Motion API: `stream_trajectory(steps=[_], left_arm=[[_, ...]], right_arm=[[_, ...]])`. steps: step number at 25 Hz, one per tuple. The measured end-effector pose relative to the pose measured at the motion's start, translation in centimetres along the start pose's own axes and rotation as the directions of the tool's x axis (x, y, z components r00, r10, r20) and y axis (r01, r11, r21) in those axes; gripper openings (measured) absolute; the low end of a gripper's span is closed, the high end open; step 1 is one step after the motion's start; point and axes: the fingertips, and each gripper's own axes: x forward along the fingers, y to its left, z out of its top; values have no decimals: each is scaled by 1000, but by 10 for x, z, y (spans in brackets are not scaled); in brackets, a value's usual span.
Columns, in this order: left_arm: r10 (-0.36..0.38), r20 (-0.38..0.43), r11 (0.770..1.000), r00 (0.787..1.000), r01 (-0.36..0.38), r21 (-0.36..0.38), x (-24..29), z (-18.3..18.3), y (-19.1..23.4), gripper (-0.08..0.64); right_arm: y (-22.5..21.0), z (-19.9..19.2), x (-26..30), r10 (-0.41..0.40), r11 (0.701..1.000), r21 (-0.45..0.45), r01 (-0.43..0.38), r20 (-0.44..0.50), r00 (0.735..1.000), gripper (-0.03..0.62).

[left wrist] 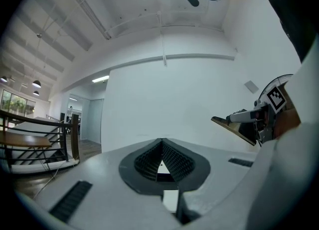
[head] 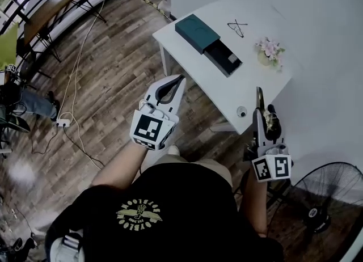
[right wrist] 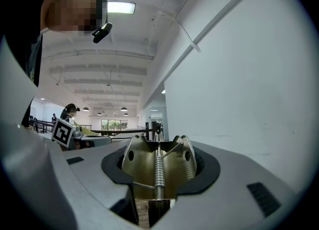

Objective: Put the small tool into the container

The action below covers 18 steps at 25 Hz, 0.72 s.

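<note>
A brass-coloured small tool with a coiled spring sits between the jaws of my right gripper, which is shut on it and held just off the white table's near corner. The container, a teal box with its dark tray slid out, lies on the table's far left part. My left gripper is shut and empty, out over the wooden floor left of the table. In the left gripper view its ridged pads meet, and the right gripper shows at the right, holding the tool.
On the table lie a pair of glasses, a small pot of pink flowers and a small round object near the front edge. A floor fan stands at the lower right. A power strip and cables lie on the floor at left.
</note>
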Motion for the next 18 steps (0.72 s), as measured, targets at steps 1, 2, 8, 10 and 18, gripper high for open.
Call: stream_trajectory(steps=[1, 2, 8, 10, 18], left_arm=[[2, -2, 1000, 1000, -3, -8, -3, -2, 4, 6], [6, -5, 1000, 1000, -6, -14, -6, -4, 9, 6], [30, -19, 999, 999, -30, -17, -10, -11, 23, 6], [35, -22, 999, 999, -35, -10, -7, -12, 28, 6], [62, -36, 998, 997, -61, 34, 14, -4, 53, 6]], right_arm=[[2, 0, 1, -1, 1000, -3, 1, -3, 1000, 187], [5, 0, 3, 0, 1000, -5, 0, -4, 1000, 187], [11, -1, 19, 28, 1000, 5, -28, -4, 1000, 187], [7, -5, 27, 33, 999, 19, -33, -6, 999, 187], [-12, -7, 64, 49, 998, 46, -49, 0, 999, 187]])
